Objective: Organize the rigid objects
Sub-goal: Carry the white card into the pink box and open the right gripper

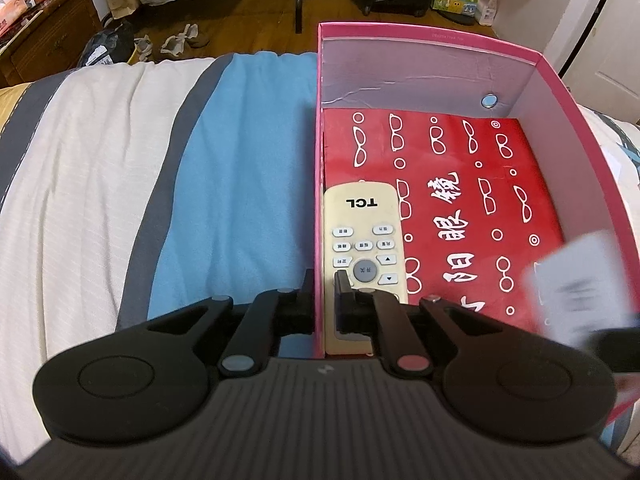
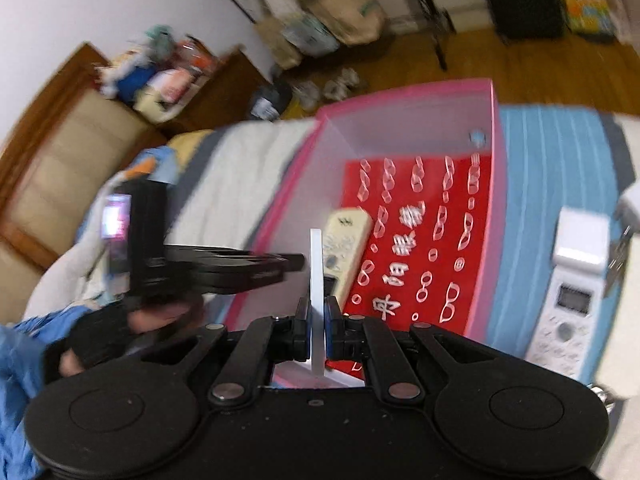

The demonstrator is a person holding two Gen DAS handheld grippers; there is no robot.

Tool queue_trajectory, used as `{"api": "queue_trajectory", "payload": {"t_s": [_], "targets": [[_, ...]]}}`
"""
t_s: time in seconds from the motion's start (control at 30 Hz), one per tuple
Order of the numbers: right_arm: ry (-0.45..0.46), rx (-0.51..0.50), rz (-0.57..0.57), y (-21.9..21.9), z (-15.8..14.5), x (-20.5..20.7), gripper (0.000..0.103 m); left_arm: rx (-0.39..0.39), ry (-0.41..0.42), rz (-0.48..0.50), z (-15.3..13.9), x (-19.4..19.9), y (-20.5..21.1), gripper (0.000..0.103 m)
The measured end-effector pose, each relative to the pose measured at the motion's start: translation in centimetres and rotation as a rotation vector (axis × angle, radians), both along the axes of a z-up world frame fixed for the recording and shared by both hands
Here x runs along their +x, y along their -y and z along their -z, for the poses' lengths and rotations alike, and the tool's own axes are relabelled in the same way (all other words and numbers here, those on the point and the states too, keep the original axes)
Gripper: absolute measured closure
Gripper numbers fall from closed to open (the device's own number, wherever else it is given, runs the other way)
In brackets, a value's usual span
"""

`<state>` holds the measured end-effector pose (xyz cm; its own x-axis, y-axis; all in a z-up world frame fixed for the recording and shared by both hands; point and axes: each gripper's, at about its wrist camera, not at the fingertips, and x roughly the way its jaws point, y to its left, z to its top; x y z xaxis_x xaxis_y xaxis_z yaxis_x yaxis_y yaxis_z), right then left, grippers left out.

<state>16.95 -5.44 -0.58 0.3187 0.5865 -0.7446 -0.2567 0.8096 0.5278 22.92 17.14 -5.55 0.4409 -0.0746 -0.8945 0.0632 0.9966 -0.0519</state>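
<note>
A pink box (image 1: pixel 432 34) lies on the bed, lined with a red sheet printed with glasses (image 1: pixel 460 200). A cream TCL remote (image 1: pixel 362 232) rests inside along the left wall. My left gripper (image 1: pixel 325 280) is shut on that wall, one finger outside and one inside above the remote. From the right wrist view, my right gripper (image 2: pixel 317 308) is shut on a thin white card (image 2: pixel 316 264), seen edge-on over the near end of the box (image 2: pixel 404 92). The same card (image 1: pixel 580 280) shows blurred at the left wrist view's right edge. The left gripper (image 2: pixel 298 261) is held by a gloved hand (image 2: pixel 108 332).
A white remote with a small screen (image 2: pixel 572 292) lies on the blue blanket (image 2: pixel 536 200) right of the box. White and grey bedding (image 1: pixel 92 160) spreads to the left. Beyond the bed are a wooden floor, bags, shoes and a wooden dresser (image 1: pixel 52 36).
</note>
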Motion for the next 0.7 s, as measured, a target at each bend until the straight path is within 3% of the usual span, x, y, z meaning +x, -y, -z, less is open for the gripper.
{"api": "queue_trajectory", "payload": {"t_s": [0.3,0.47,0.7], "targets": [[-0.034,-0.125,-0.005,-2.9,4.6,0.3,0.094,-0.016,0.000,0.005,0.0,0.2,-0.2,0.096],[-0.058,-0.110,0.000,-3.8,5.4,0.1,0.094,-0.011,0.001,0.010,0.0,0.2,-0.1,0.096],[-0.051,-0.245,0.015,-4.6,5.3,-0.6,0.088,0.001,0.003,0.013,0.0,0.2,0.1,0.095]]}}
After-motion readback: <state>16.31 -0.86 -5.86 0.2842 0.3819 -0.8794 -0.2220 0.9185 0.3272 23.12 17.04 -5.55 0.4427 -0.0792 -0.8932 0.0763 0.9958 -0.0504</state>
